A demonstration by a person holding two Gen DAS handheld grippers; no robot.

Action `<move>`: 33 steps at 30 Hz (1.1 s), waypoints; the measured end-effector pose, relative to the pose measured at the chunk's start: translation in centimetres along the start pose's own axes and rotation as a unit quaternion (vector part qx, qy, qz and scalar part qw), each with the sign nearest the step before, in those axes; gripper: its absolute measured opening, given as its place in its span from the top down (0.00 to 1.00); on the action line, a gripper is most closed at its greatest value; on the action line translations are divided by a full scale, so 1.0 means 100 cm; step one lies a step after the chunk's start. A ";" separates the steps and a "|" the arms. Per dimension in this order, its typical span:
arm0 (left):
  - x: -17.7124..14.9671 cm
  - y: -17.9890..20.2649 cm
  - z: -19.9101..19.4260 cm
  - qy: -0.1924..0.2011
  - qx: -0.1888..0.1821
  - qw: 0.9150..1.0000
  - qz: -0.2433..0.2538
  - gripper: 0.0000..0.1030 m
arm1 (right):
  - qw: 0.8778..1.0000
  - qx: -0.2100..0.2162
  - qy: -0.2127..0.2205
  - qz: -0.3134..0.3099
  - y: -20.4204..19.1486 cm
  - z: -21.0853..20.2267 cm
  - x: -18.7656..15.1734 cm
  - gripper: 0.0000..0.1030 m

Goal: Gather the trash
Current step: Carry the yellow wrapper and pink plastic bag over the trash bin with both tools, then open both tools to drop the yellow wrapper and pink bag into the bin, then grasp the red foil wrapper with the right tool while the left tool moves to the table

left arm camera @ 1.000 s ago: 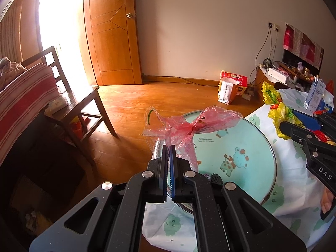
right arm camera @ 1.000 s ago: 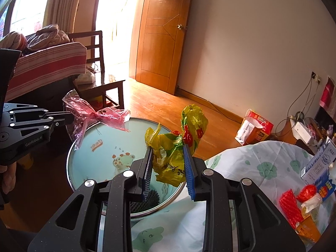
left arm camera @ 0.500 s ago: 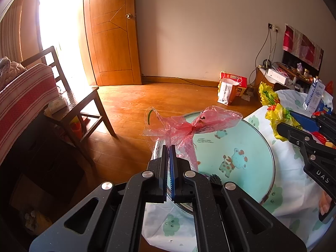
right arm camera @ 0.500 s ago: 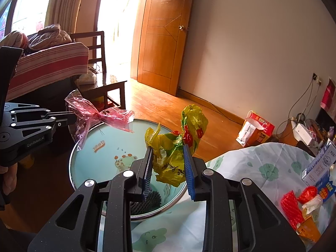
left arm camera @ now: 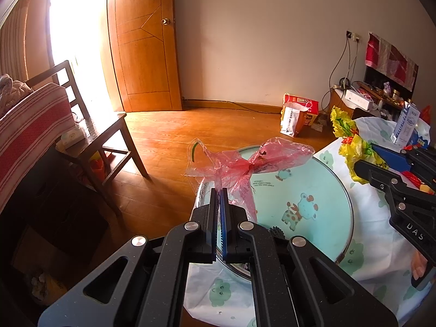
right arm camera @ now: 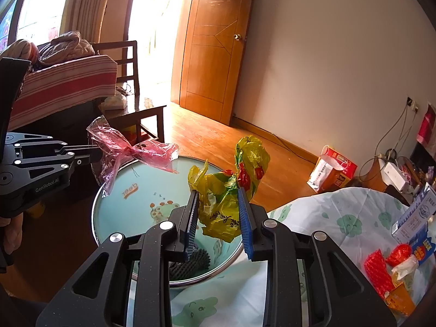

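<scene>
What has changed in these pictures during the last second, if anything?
Nothing visibly changed. The left hand-held gripper stays shut on the pink plastic bag, and the right hand-held gripper stays shut on the yellow plastic bag, both above the round glass table.

Thin, glossy red film plastic [left arm camera: 245, 163] is seen crinkled and knotted; the yellow bag [right arm camera: 226, 199] is of the same shiny, creased plastic (printed in places). The round basin [left arm camera: 313, 179] at 3 o'clock of the red film looks smooth and enamelled, metal-rimmed. The tablecloth [right arm camera: 340, 212] appears matt. The floorboards [left arm camera: 169, 141] are polished wood.
</scene>
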State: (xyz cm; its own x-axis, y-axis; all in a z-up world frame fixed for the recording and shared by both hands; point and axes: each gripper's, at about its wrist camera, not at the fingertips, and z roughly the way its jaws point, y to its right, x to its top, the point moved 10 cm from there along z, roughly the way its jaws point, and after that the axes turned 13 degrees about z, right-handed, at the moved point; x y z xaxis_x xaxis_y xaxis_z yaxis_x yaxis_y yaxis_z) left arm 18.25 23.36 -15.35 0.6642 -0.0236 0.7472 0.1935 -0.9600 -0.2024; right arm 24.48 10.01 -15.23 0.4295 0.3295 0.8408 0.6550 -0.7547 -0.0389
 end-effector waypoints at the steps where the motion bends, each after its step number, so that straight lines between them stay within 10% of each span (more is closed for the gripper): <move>1: 0.000 0.001 0.000 0.000 -0.001 1.000 0.000 0.99 | 1.000 0.001 0.000 -0.001 -0.001 0.000 0.000 0.72; 9: -0.001 0.005 0.001 0.001 -0.011 1.000 0.004 0.97 | 1.000 0.011 -0.006 -0.007 -0.005 0.002 -0.001 0.71; 26: -0.008 0.021 -0.006 0.007 -0.014 1.000 0.007 0.25 | 1.000 -0.010 -0.011 0.004 0.009 -0.007 -0.014 0.44; 33: -0.023 0.063 -0.007 -0.005 -0.056 0.998 0.037 0.19 | 0.997 -0.066 -0.014 0.034 0.062 -0.061 -0.038 0.43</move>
State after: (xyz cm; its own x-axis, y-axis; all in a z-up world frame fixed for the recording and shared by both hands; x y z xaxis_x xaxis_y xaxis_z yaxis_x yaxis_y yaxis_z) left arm 17.43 17.22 -17.89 0.6806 -0.0930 0.7268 0.0631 -0.9808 -0.1846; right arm 23.15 0.58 -15.37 0.4891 0.2893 0.8228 0.5373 -0.8431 -0.0229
